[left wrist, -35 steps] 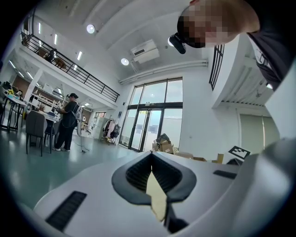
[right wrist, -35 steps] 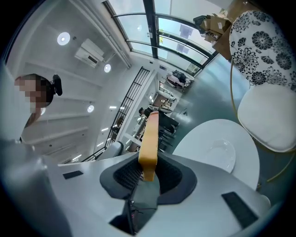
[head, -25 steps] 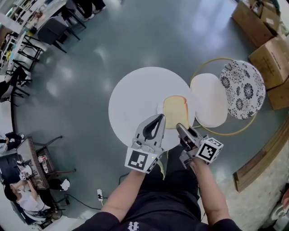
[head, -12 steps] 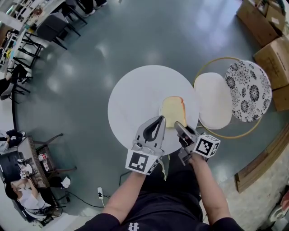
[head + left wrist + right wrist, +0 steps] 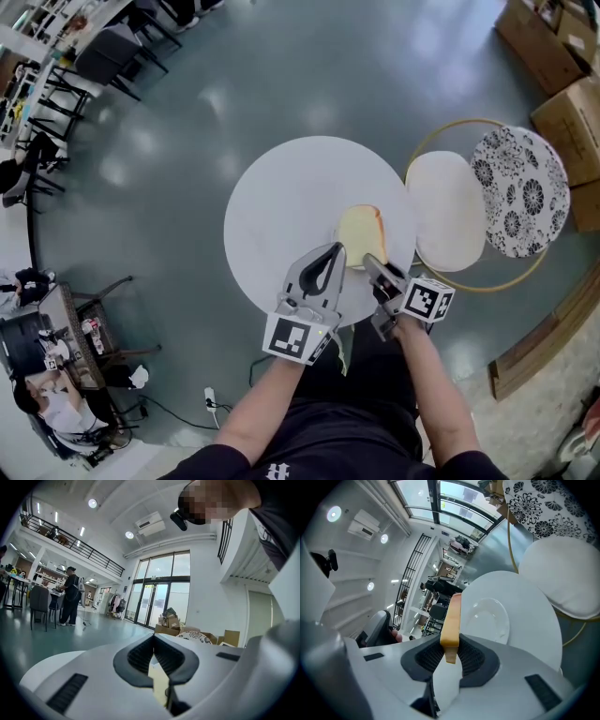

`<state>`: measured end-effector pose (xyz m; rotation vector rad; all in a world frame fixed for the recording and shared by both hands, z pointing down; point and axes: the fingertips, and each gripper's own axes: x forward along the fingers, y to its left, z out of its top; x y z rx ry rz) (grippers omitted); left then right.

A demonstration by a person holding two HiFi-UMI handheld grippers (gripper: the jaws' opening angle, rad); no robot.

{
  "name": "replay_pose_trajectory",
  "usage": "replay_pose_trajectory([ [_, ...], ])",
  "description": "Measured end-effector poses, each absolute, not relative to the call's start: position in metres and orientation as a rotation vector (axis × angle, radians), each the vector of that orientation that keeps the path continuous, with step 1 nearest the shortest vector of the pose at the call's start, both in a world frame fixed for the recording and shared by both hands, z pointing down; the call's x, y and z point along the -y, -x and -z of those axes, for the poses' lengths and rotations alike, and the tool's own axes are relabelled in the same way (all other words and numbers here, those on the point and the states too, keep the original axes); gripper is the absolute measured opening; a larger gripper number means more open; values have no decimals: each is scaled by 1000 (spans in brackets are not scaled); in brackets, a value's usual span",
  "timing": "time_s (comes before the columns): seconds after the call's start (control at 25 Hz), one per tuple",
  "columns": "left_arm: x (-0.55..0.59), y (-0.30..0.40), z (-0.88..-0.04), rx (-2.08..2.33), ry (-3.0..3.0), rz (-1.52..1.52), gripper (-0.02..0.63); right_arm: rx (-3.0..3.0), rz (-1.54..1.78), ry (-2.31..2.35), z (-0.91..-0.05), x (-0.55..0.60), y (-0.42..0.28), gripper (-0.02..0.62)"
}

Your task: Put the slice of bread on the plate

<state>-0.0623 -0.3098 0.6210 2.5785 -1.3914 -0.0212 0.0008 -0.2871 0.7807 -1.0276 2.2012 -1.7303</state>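
Note:
My right gripper (image 5: 374,265) is shut on the near edge of a slice of bread (image 5: 361,234), a pale slice with a tan crust. In the right gripper view the bread (image 5: 453,613) stands on edge between the pads, above a white plate (image 5: 490,620) that lies on the round white table (image 5: 281,206). The bread hangs over the table's right side. My left gripper (image 5: 332,250) is just left of it, over the table's near edge, shut with nothing in it. In the left gripper view its jaw tips (image 5: 153,637) meet.
Right of the table stand a white cushioned stool (image 5: 448,211) and a black-and-white patterned stool (image 5: 521,192) inside a thin hoop. Cardboard boxes (image 5: 548,42) sit at the upper right. Chairs and desks line the far left. Grey floor surrounds the table.
My right gripper has sunk toward the table with the bread still in it. The left gripper has dropped a little too.

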Motion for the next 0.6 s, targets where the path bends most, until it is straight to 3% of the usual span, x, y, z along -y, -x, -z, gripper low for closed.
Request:
replay_pose_trajectory([
  [0.6,310,68,-621,1388,-2547,-10,6,-2378,1724,1378,-802,288,-4,112],
])
